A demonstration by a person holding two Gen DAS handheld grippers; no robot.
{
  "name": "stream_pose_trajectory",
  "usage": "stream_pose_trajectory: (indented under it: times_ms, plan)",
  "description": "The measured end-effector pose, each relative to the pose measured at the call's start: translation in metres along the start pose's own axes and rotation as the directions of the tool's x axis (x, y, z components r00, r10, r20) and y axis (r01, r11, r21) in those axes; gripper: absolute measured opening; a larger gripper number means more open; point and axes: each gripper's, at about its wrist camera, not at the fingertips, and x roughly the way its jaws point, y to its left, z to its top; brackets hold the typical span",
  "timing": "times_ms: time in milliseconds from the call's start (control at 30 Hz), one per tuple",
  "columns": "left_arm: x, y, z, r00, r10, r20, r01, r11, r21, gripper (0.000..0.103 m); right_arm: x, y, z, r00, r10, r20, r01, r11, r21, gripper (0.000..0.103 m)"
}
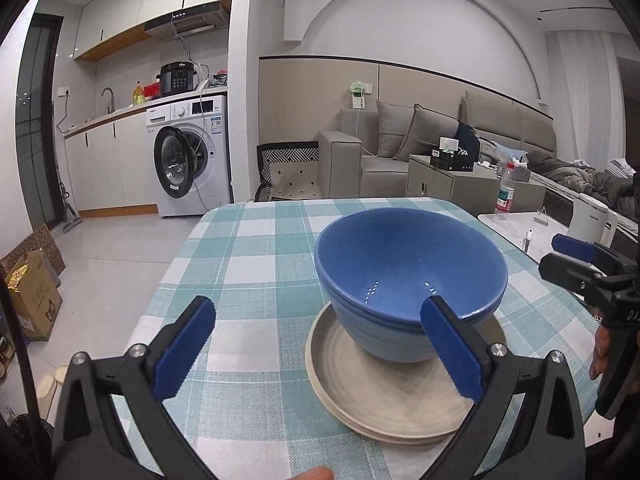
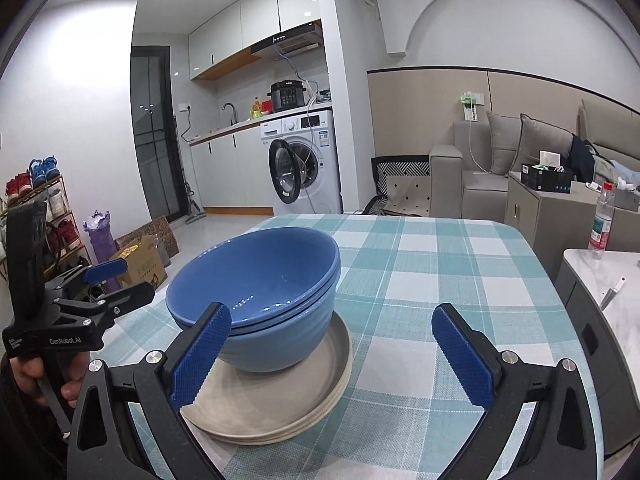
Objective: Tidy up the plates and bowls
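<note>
1. Blue bowls (image 1: 408, 280), nested in a stack, sit on a stack of beige plates (image 1: 384, 396), on the table with the teal-and-white checked cloth (image 1: 256, 264). The pile is on the near part of the table.
2. Left gripper (image 1: 320, 350): jaws spread wide, nothing between the pads. In its own view the right-hand pad overlaps the bowls' near rim and the plates; can't tell if it touches. The left-hand pad is over bare cloth.
3. Right gripper (image 2: 334, 354): jaws wide apart, nothing held. In its view the left-hand pad overlaps the bowls' side and the plates; contact unclear. The other pad is over bare cloth to the right.
4. Each gripper shows at the edge of the other's view, flanking the pile, with part of a hand (image 2: 28, 376) on the handle.
5. The tabletop around the pile carries nothing else in view.
6. Right of the table: a white marble-look counter (image 2: 624, 320) with a clear plastic bottle (image 2: 602, 220) and a white kettle (image 1: 592, 220).
7. Beyond the table: washing machine (image 1: 192, 156) with its door open, pressure cooker (image 1: 178, 78) on top, grey sofa (image 1: 400, 148), grey side cabinet (image 1: 440, 180).
8. On the floor to the left: cardboard box (image 1: 36, 296), shoe rack (image 2: 48, 208).
</note>
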Motion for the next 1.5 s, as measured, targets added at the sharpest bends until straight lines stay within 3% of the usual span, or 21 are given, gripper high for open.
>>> stream_pose_trajectory:
  times_ms: [233, 467, 667, 1500]
  plan:
    - [0.002, 0.009, -0.007, 0.999, -0.035, 0.026, 0.035, 0.999, -0.017, 0.103, -0.002, 0.002, -0.012, 1.000, 0.023, 0.019, -0.022, 0.999, -0.042, 0.102]
    - [0.002, 0.008, -0.017, 0.996, -0.080, 0.038, 0.080, 0.997, 0.002, 0.103, -0.007, -0.001, -0.021, 0.994, 0.103, 0.037, -0.101, 0.993, -0.054, 0.102]
    - [-0.003, 0.002, -0.023, 0.993, -0.105, 0.062, 0.101, 0.993, 0.063, 0.103, -0.013, 0.002, -0.027, 0.991, 0.121, 0.051, -0.115, 0.988, -0.106, 0.102]
    - [0.005, 0.009, -0.032, 0.987, -0.147, 0.068, 0.143, 0.988, 0.057, 0.103, -0.012, 0.006, -0.040, 0.987, 0.150, 0.055, -0.140, 0.977, -0.158, 0.102]
